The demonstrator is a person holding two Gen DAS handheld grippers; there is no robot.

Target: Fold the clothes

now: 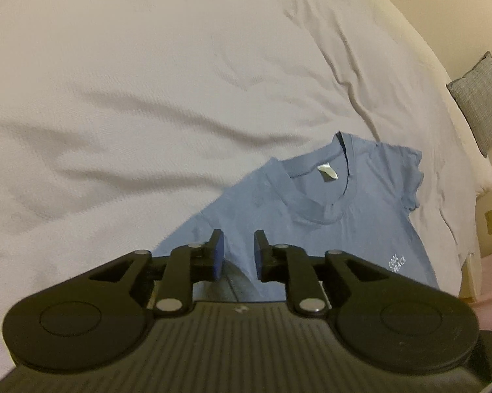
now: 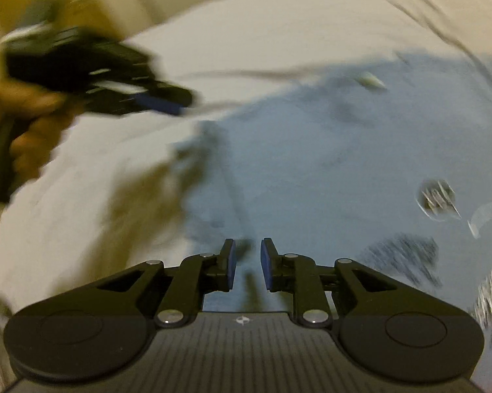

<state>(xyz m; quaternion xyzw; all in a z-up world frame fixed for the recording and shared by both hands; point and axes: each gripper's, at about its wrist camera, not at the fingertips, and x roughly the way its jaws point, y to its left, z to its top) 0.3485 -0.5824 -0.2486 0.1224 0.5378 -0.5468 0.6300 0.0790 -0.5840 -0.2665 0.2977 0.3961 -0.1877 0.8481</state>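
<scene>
A light blue T-shirt (image 1: pixel 327 229) lies flat on the white bed (image 1: pixel 147 98), collar away from me, a white label inside the neck and small white lettering on its chest. My left gripper (image 1: pixel 238 240) hovers open just over the shirt's near left part, nothing between its blue pads. In the blurred right wrist view the same shirt (image 2: pixel 327 170) fills the right half. My right gripper (image 2: pixel 247 249) is open low over it, holding nothing. The left gripper (image 2: pixel 167 101) shows there too, held in a hand at the upper left above the bed.
The white bedspread (image 2: pixel 82 203) is wrinkled and spreads far to the left and back. A grey cushion (image 1: pixel 481 101) leans at the bed's far right. The bed's right edge drops to a pinkish floor (image 1: pixel 488 281) by a beige wall.
</scene>
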